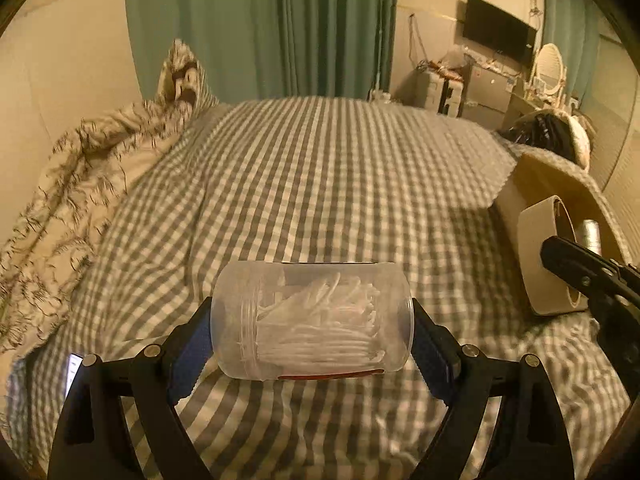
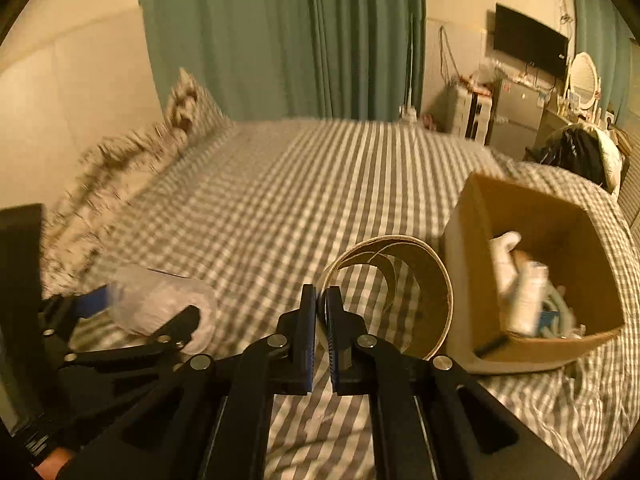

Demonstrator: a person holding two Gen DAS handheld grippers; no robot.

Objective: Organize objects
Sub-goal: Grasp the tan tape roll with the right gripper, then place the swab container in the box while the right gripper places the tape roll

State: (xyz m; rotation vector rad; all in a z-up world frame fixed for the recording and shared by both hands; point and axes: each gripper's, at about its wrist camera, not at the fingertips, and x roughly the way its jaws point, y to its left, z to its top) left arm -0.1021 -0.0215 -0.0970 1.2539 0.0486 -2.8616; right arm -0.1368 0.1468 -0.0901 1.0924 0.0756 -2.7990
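Observation:
My left gripper (image 1: 312, 336) is shut on a clear plastic jar of cotton swabs (image 1: 312, 320), held sideways by its two ends above the checked bed sheet. The jar also shows in the right wrist view (image 2: 160, 304), low at the left. My right gripper (image 2: 320, 304) is shut on the near rim of a wide tape roll (image 2: 400, 276), held upright just left of an open cardboard box (image 2: 560, 224). The roll also shows in the left wrist view (image 1: 544, 256), with the right gripper's fingers (image 1: 576, 264) across it.
The box holds a white bottle (image 2: 528, 296) and several small items. A rumpled patterned duvet (image 1: 80, 184) lies along the bed's left side by the wall. A dark bag (image 2: 576, 156) sits beyond the box. A phone screen (image 1: 74, 372) glows at the lower left.

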